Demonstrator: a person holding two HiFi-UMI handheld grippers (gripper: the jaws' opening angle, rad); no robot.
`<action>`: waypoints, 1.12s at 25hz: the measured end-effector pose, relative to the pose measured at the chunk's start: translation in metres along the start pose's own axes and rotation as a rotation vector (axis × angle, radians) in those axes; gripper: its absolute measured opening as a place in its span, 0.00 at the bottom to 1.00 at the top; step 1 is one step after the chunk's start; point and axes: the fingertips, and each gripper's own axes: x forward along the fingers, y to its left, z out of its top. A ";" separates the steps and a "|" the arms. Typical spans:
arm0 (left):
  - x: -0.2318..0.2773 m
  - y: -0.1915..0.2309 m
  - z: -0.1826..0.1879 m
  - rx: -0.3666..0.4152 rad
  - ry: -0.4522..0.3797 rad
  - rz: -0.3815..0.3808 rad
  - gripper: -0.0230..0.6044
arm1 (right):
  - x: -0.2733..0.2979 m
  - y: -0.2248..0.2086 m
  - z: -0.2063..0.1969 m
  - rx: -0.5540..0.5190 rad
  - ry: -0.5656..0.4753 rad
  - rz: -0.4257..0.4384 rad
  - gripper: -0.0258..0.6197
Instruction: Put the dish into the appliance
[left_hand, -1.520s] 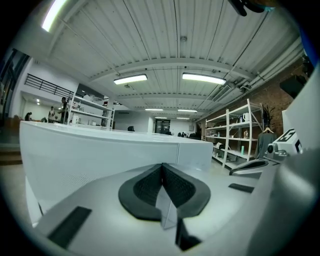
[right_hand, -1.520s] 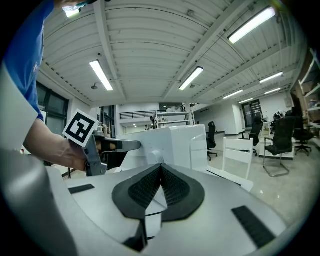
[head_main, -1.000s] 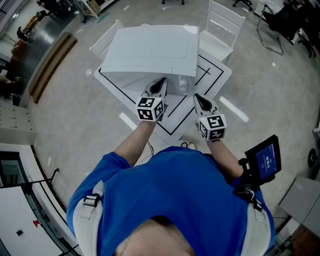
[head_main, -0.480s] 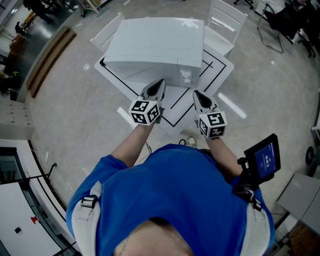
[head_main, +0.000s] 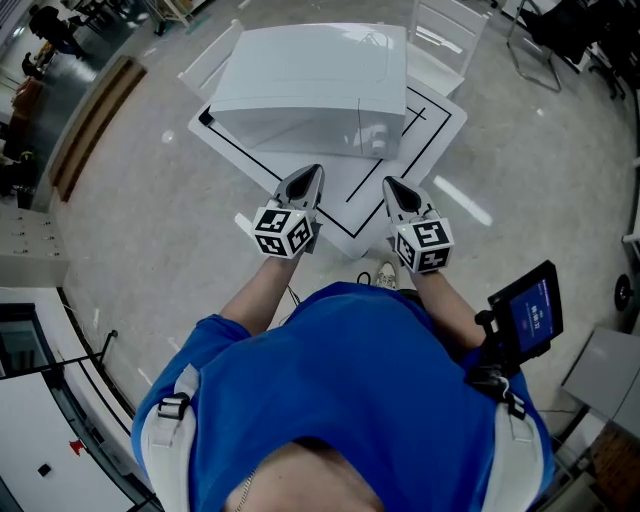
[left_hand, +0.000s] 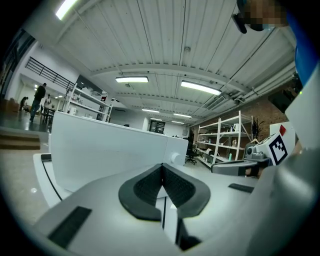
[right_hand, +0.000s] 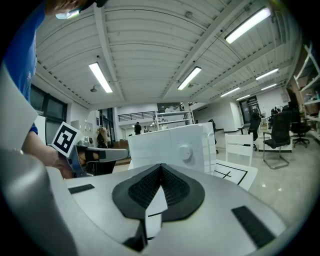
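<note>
A white box-shaped appliance (head_main: 310, 85) with a round knob (right_hand: 186, 152) stands on a white table (head_main: 435, 125) marked with black lines. No dish shows in any view. My left gripper (head_main: 306, 177) is shut and empty, held over the table's near edge, a short way in front of the appliance. My right gripper (head_main: 394, 187) hangs beside it, also shut with nothing between its pads. The left gripper view has the appliance (left_hand: 110, 150) straight ahead past the shut jaws. In the right gripper view, the appliance (right_hand: 167, 145) appears ahead, with the left gripper (right_hand: 87, 155) off to the side.
White chairs stand behind the table at the right (head_main: 445, 30) and left (head_main: 205, 65). A wooden bench (head_main: 95, 125) lies on the floor at the left. A small screen (head_main: 527, 312) hangs at the person's right side. Shelving (left_hand: 225, 142) lines the far wall.
Both grippers have drawn back from the appliance front toward the table's near edge, the left one also shifting left. The jaws stayed shut.
</note>
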 end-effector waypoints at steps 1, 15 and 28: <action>-0.002 0.001 -0.001 0.004 0.002 0.000 0.05 | 0.000 0.000 -0.001 0.004 0.002 0.001 0.04; -0.011 0.004 -0.018 0.004 0.033 0.014 0.05 | -0.001 0.000 -0.011 0.020 0.030 0.000 0.04; -0.013 0.003 -0.014 -0.001 0.022 0.015 0.05 | 0.001 0.002 -0.008 0.011 0.038 0.002 0.04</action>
